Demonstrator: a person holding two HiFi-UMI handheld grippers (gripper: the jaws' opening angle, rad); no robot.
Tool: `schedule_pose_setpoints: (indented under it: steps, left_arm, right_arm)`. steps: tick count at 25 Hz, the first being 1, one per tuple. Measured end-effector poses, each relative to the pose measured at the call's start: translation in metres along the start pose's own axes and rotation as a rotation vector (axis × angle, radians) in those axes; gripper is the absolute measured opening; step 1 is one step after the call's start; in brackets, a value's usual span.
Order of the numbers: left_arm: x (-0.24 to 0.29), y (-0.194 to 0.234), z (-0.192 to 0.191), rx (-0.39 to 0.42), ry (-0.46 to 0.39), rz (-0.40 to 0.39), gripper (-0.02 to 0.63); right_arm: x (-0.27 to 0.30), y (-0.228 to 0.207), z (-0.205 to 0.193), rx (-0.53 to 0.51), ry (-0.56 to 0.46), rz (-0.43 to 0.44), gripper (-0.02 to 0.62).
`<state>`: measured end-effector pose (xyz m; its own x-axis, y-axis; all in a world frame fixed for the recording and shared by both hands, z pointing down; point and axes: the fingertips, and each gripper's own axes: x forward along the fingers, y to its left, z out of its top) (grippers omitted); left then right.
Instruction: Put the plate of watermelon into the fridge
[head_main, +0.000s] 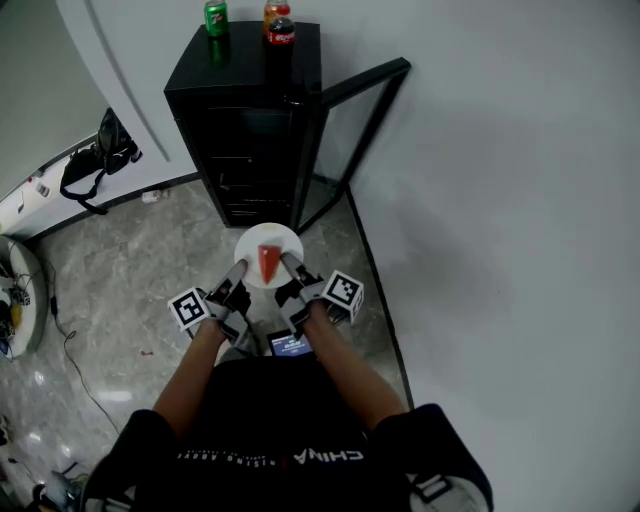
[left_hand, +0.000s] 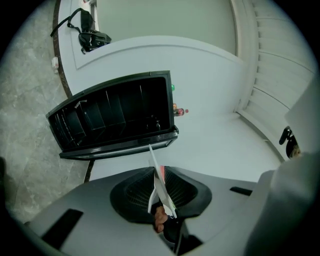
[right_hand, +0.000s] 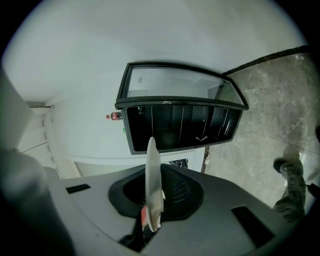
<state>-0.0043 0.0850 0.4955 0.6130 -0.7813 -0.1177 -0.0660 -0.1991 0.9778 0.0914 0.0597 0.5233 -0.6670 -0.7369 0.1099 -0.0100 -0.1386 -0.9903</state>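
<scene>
Your left gripper (left_hand: 161, 198) pinches the white plate (left_hand: 156, 181) by its rim; the open black fridge (left_hand: 115, 117) stands ahead.

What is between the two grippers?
The plate, with a watermelon slice on it. The left gripper and right gripper each clamp one edge, as the head view shows.

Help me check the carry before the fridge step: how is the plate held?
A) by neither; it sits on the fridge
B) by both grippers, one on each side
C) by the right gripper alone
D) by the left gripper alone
B: the left gripper and right gripper each clamp an edge of the plate, in front of the open fridge.
</scene>
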Motion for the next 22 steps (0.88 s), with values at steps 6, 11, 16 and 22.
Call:
schedule_pose_setpoints:
  steps: [6,11,16,22]
  left_arm:
    - [0.026,0.033,0.063,-0.001,0.041,0.0,0.069]
    - [0.016,0.034,0.097,-0.013,0.065,-0.012,0.069]
    - [0.012,0.036,0.116,-0.019,0.086,-0.029,0.069]
    - [0.045,0.063,0.132,-0.04,0.102,0.0,0.069]
  right_arm:
    - [0.071,-0.008,0.016,-0.005,-0.024,-0.006,0.031]
    - [0.101,-0.003,-0.002,-0.002,-0.05,0.003,0.031]
    - [0.116,0.0,-0.011,-0.017,-0.071,-0.012,0.031]
    - [0.142,-0.017,0.02,0.025,-0.088,-0.032,0.031]
